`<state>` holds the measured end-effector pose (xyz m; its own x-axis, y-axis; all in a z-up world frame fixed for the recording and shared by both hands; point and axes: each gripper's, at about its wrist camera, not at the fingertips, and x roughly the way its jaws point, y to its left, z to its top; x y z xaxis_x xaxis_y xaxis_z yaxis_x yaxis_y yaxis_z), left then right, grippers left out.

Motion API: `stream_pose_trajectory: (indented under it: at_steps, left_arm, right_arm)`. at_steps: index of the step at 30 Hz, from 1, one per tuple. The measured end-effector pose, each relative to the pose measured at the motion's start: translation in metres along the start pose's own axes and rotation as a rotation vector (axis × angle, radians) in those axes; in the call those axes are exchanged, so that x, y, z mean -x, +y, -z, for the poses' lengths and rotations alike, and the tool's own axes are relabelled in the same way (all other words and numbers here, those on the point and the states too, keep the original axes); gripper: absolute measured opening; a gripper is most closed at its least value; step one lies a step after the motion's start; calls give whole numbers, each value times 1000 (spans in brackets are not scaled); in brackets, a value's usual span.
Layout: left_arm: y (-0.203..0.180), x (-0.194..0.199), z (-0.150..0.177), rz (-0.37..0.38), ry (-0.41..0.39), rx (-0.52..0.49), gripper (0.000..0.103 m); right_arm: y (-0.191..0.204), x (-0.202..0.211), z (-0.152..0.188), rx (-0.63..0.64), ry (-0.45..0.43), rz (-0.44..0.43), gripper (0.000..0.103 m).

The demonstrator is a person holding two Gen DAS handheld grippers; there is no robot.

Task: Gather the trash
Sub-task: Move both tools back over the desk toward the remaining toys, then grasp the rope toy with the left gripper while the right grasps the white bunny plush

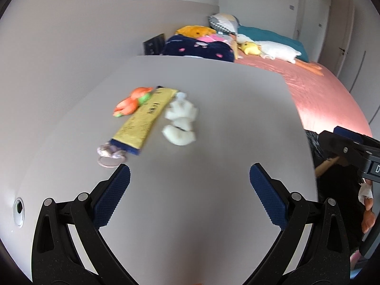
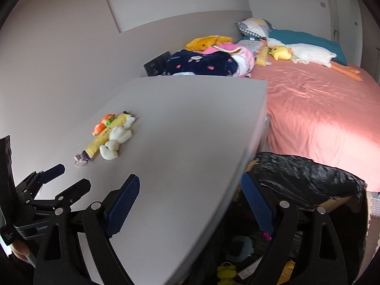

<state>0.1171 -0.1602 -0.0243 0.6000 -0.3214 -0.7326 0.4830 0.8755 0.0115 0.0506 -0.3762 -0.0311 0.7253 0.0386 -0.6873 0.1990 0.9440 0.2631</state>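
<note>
The left wrist camera looks forward between its black, blue-padded left tongs (image 1: pixel 190 178) across the pale grey bench (image 1: pixel 190 130), close above its near part, facing the far wall. The right wrist camera sits further right, over the bench's right edge, with its right tongs (image 2: pixel 190 190) spanning that edge and a black-lined bin (image 2: pixel 308 180) below. Both views share the small cluster of white plush, yellow strip and orange toy (image 1: pixel 152 111) (image 2: pixel 109 135) and the pink-sheeted bed (image 1: pixel 320 95) (image 2: pixel 320 109) beyond. Each camera catches the other tongs at its margin.
</note>
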Motion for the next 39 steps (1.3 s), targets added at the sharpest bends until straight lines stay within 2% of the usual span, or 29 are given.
stream_pose_trajectory:
  at_steps: [7, 14, 18, 23, 32, 39]
  left_arm:
    - [30, -10, 1, -43, 10, 37, 96]
    - [61, -23, 1, -110, 27, 67, 76]
    - [80, -30, 2, -124, 44, 97, 72]
    - [86, -34, 1, -142, 54, 66, 67]
    - [97, -45, -1, -134, 86, 53, 48]
    - [99, -51, 1, -123, 97, 46, 39]
  right_arm:
    - [21, -21, -8, 16, 25, -36, 88]
    - [38, -37, -16, 28, 49, -58, 88]
    - [49, -47, -20, 37, 64, -72, 88]
    - [63, -61, -25, 51, 83, -78, 88]
    - [86, -88, -33, 54, 121, -98, 88]
    - [106, -114, -42, 60, 152, -90, 88]
